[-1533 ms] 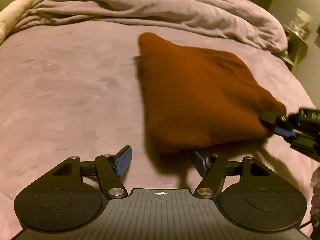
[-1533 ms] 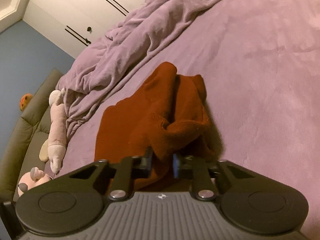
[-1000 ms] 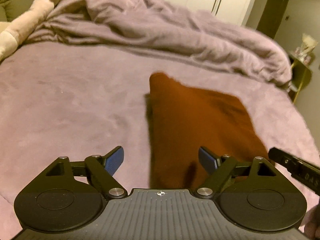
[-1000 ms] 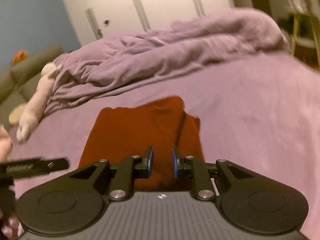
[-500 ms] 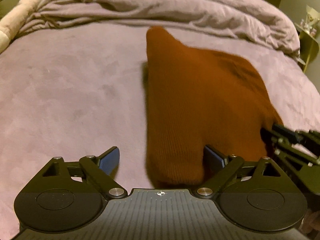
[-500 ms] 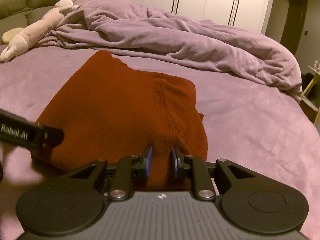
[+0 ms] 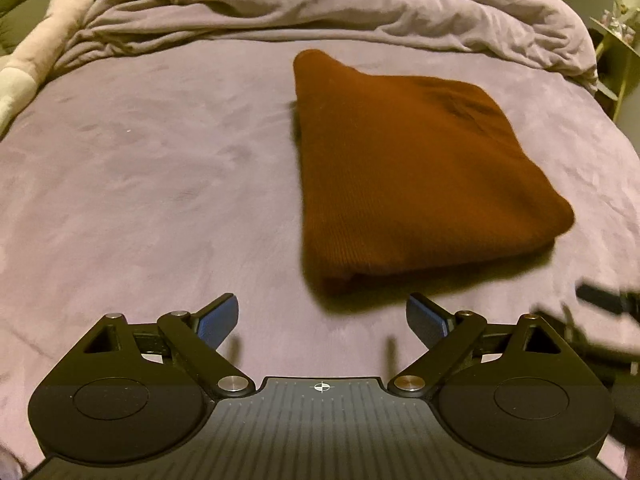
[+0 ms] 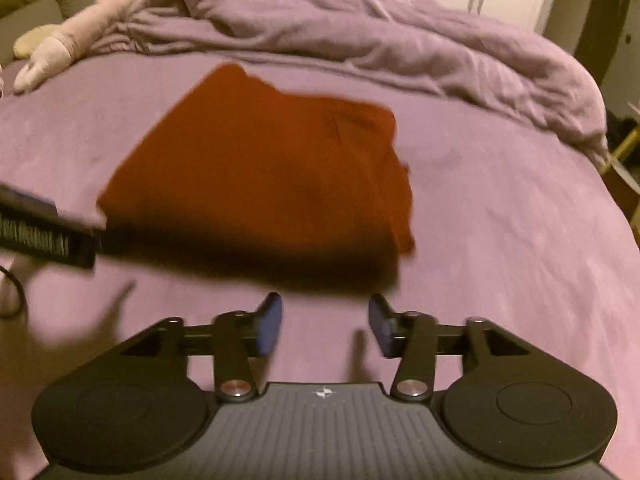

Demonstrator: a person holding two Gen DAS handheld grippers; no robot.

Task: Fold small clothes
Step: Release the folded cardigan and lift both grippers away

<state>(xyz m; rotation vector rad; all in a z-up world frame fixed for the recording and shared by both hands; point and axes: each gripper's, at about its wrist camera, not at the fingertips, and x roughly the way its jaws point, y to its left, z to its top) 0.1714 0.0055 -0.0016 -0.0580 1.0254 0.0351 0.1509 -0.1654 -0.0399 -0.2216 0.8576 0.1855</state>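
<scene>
A rust-brown knitted garment lies folded flat on the purple bed sheet. It shows in the right wrist view too, garment, with a dark shadow along its near edge. My left gripper is wide open just short of the garment's near left corner, with nothing between its blue pads. My right gripper hovers before the near right edge; its jaws are opening and only sheet shows between them. The other gripper's black body appears blurred at each view's side.
A crumpled purple duvet is heaped along the far side of the bed. A pale plush toy lies at the far left by a green sofa. A small side table stands off the bed's right edge.
The right gripper let go of the garment's edge and its jaws spread apart. Both grippers drew back, and the garment now lies free and flat on the sheet.
</scene>
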